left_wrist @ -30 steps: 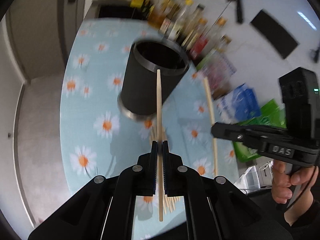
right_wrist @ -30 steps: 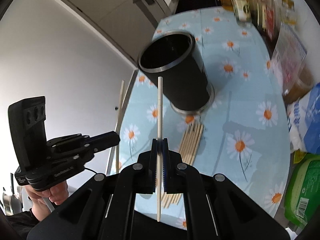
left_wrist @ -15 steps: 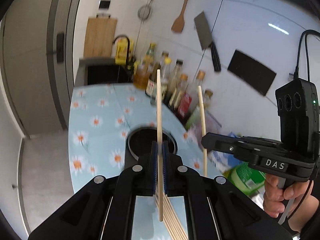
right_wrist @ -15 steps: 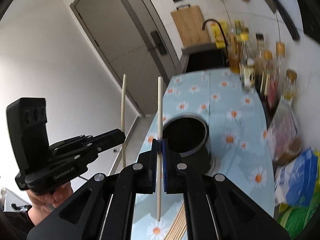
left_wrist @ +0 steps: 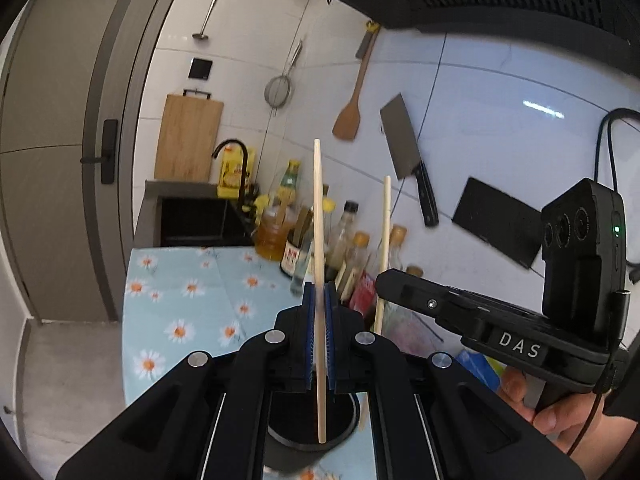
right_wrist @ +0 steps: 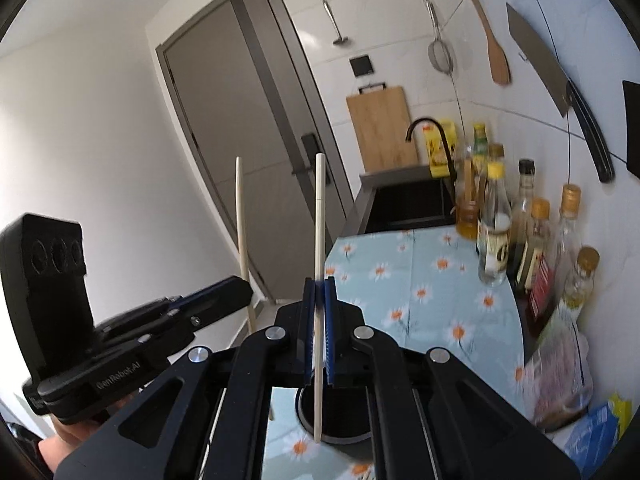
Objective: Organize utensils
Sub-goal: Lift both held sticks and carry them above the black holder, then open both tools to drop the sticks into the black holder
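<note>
both grippers have lifted and tipped upright: left gripper [left_wrist: 319, 300] clenched on one chopstick [left_wrist: 318, 216], right gripper [right_wrist: 319, 300] on another chopstick [right_wrist: 319, 220], each lower tip at 6 o'clock, seemingly over the black holder [left_wrist: 312, 434], ready to drop in.

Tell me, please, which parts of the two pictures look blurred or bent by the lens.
Left wrist view: door frame bows strongly; bottles smeared; glare streak on wall tiles. Right wrist view: packets at right blurred; chopstick sharp; black rim darkens the corners.

two chopsticks [left_wrist: 318, 216], one black holder [left_wrist: 340, 428], two grippers [left_wrist: 319, 336].
</note>
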`<act>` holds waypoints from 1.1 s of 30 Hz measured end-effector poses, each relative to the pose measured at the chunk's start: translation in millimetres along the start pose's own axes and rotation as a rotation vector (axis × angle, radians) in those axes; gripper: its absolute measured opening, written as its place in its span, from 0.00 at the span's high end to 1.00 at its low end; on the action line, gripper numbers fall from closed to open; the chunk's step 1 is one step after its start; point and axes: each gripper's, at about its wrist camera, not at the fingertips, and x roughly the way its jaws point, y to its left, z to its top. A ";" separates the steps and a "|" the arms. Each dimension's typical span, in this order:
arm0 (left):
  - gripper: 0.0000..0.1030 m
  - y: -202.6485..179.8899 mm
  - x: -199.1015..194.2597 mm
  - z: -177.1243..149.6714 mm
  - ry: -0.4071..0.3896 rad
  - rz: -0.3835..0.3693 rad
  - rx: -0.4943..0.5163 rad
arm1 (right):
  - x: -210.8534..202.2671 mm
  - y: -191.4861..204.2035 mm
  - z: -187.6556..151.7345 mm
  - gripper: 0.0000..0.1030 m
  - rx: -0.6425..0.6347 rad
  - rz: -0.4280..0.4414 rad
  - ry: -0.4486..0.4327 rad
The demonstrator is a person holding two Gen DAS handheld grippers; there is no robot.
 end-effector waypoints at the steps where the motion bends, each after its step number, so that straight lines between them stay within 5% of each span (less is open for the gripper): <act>1: 0.96 1.2 4.5 -1.6 -0.017 0.002 0.005 | 3.1 -3.4 0.1 0.95 0.005 -0.017 -0.012; 10: 0.96 15.2 35.4 -38.8 -0.060 0.042 0.016 | 25.7 -23.1 -34.5 0.95 -0.003 -0.086 -0.083; 18: 0.95 15.6 38.2 -65.4 -0.039 0.027 0.046 | 37.0 -27.8 -60.6 0.94 -0.018 -0.104 -0.059; 22: 0.95 18.4 31.1 -69.2 -0.044 0.022 0.029 | 36.4 -26.6 -65.7 0.82 -0.020 -0.110 -0.034; 28: 0.94 18.2 22.8 -66.2 -0.046 0.035 0.014 | 27.2 -30.7 -66.5 0.81 0.011 -0.123 -0.029; 33: 0.77 17.7 14.5 -64.4 -0.036 0.026 -0.003 | 15.5 -29.0 -64.2 0.81 0.010 -0.133 -0.042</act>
